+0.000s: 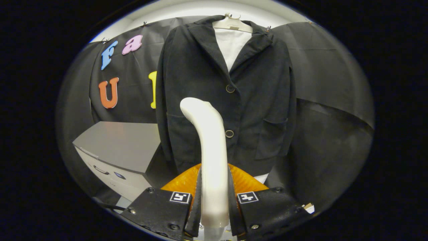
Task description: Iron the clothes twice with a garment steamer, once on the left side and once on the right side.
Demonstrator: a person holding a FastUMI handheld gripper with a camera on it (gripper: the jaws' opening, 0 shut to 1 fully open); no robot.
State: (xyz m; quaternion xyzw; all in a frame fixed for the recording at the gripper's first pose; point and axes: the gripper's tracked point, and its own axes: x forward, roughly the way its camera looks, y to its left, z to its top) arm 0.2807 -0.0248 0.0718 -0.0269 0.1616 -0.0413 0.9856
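grey cabinet [120, 150] sits off to the left by the booth wall. the gripper [214, 201] is pinching the white garment steamer [209, 147] handle from both sides, head curving up towards the dark jacket [254, 93]. the jacket hangs on a white hanger [233, 24] just beyond, white shirt [234, 45] inside.

Black cloth [327, 83] covers the booth's back wall, pinned along its top edge, and one sheet of it overlaps another on the right in a slanting fold. Above the cloth runs a strip of pale, brightly lit wall [187, 10]. Low on the left, in front of the cloth, stands a grey cabinet [117, 147] with a flat top and a lighter front that carries a small handle.
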